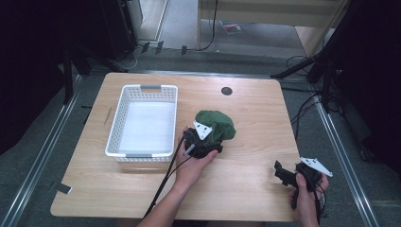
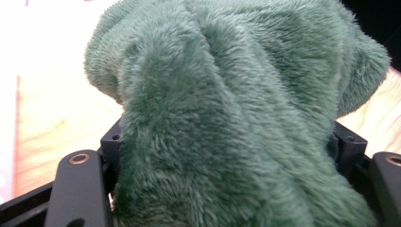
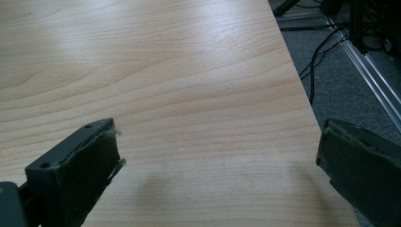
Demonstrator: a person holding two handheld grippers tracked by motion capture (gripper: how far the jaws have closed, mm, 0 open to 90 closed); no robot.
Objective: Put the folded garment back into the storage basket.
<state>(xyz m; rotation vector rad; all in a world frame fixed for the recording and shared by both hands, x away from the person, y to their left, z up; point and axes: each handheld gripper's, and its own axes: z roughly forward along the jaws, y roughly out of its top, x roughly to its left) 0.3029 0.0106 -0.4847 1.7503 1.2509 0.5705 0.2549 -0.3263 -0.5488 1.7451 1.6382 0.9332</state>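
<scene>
Green plush cloth (image 2: 236, 123) bunches between the jaws of the left gripper (image 1: 204, 142), which are clamped on it; the fabric covers the pads, so the contact itself is hidden. From above, the cloth sits near the middle of the wooden counter (image 1: 255, 113), just right of the white basket (image 1: 142, 90), with its lower edge hidden behind the gripper. The right gripper (image 3: 217, 170) hovers near the counter's right edge, jaws wide apart and holding nothing.

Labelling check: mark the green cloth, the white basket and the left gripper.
green cloth (image 1: 218, 124): high view, top of the bunched fabric.
white basket (image 1: 150, 88): high view, far rim.
left gripper (image 1: 208, 142): high view, fingertips in the cloth.
</scene>
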